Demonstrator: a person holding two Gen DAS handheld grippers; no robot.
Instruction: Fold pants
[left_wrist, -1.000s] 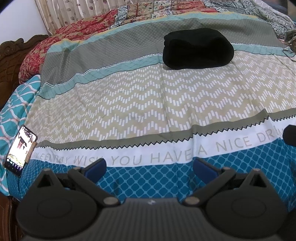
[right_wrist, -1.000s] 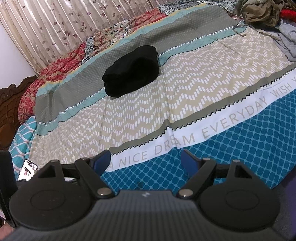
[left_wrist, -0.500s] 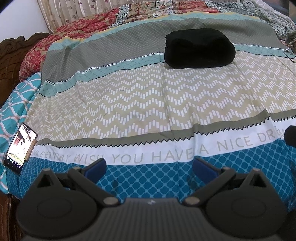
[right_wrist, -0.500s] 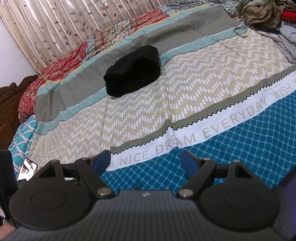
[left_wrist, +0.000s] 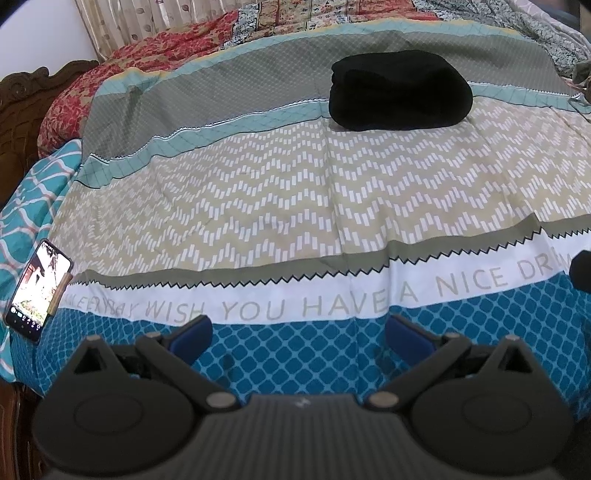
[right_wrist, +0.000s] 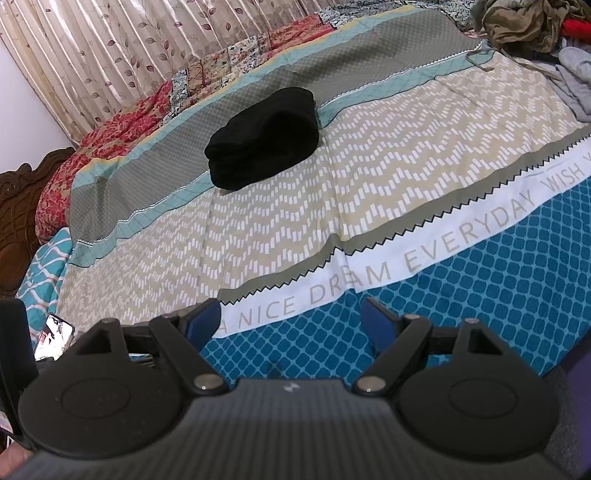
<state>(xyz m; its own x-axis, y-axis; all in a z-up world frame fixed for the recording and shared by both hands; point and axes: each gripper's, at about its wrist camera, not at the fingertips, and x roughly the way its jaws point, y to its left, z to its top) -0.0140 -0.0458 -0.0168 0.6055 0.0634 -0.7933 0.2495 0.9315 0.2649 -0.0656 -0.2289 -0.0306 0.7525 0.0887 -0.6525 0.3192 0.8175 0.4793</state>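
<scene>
Black pants (left_wrist: 400, 90) lie folded in a thick bundle far back on the bed, over the grey and teal stripes; the right wrist view shows the same bundle (right_wrist: 264, 138) left of centre. My left gripper (left_wrist: 297, 334) hangs open over the blue diamond band at the bed's near edge, nothing between its blue pads. My right gripper (right_wrist: 291, 319) is open too, above the white lettered stripe and blue band, also with nothing in it. Both grippers are well short of the pants.
A patterned bedsheet (left_wrist: 258, 206) covers the bed. A lit phone (left_wrist: 37, 291) lies at the left edge. A heap of loose clothes (right_wrist: 524, 26) sits at the far right corner. A carved wooden headboard (right_wrist: 18, 221) and curtains (right_wrist: 110, 55) bound the left and back.
</scene>
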